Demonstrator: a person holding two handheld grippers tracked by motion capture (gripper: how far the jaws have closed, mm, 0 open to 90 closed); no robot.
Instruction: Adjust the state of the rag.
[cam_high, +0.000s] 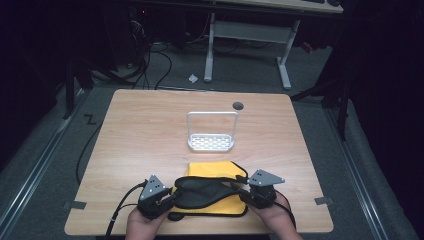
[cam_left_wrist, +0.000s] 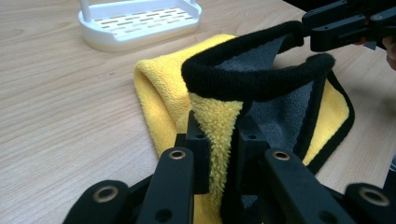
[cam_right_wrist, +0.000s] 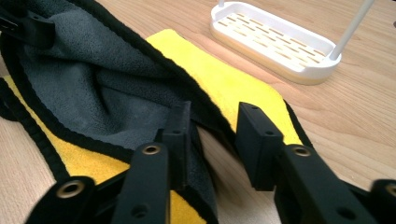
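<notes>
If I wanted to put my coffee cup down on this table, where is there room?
Bare wood lies left and right of the white rack, and behind it up to the round hole near the far edge of the table. The near edge is crowded: the yellow and grey cloth lies there, with the left gripper and right gripper at its ends.

Fluffy cloth (cam_left_wrist: 219, 116) – matt wooden table (cam_high: 150, 125) – smooth plastic rack (cam_high: 211, 142).

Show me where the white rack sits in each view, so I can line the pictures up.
High view: white rack at table centre, beyond the yellow cloth.
Left gripper view: top left, past the cloth.
Right gripper view: top right.
Shared landmark: the cloth's black edging.
</notes>
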